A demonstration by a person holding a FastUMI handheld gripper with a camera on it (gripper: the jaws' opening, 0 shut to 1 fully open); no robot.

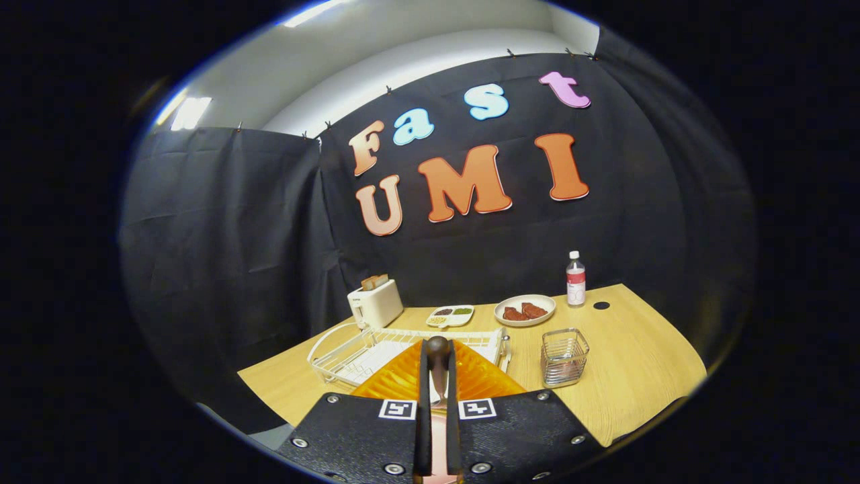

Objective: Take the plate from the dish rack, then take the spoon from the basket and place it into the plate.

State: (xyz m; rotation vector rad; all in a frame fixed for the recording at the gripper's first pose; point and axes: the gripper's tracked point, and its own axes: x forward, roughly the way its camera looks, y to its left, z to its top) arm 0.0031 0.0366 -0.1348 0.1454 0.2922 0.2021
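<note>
Gripper fingers pinch the spoon, its dark handle end poking up between them. Orange plate lies just below, beside the rack; basket stands apart. Likely poised for release.

spoon: glossy metal, dark rounded handle end — clamped between the fingers
plate: orange, ribbed, shiny — under the fingers
basket: bright wire metal
table: matt pale wood

Spoon clamped upright over the orange ribbed plate, beside wire basket.
</note>
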